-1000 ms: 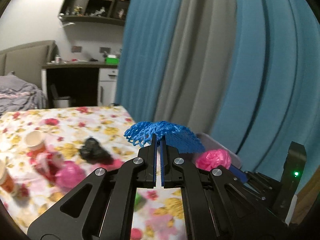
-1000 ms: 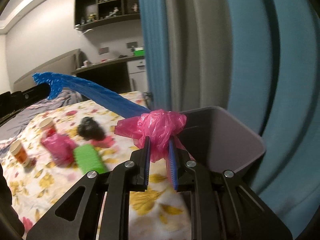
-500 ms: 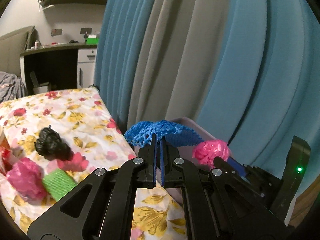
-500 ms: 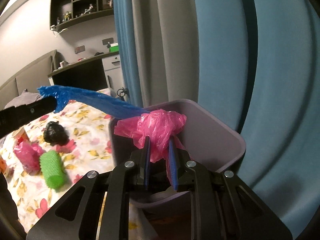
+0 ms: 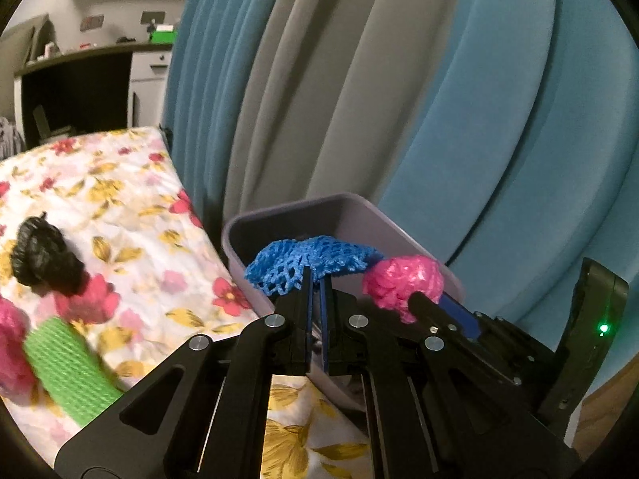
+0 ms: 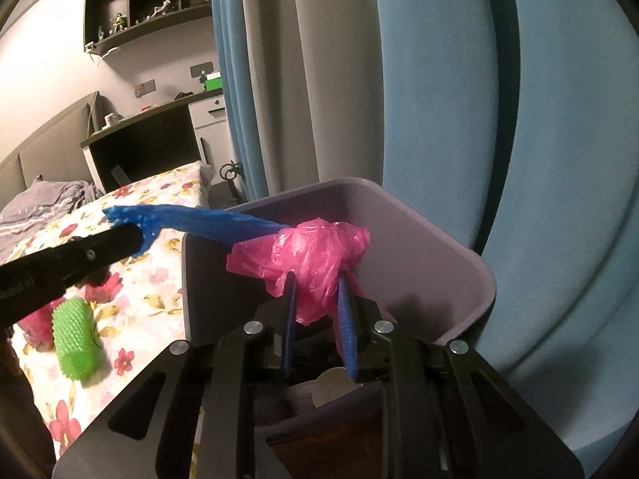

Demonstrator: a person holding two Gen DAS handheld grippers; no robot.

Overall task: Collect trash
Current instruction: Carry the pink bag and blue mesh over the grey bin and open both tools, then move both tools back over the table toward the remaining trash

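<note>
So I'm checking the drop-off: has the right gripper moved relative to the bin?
Yes. The right gripper, with the pink bag, has come over the grey bin; its jaws have just been opening.

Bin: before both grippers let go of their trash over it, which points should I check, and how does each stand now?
1. Pink bag above the bin opening: ok.
2. Right gripper: its jaws have just been opening, with the bag between them and touching both fingers; not dropped yet: ok.
3. Left gripper shut on blue net: ok.
4. Whole net above the opening: cannot tell; its far end crosses the rim, but the gripped end looks outside it.
5. Room in the bin: ok; only a cup shows low inside.
</note>
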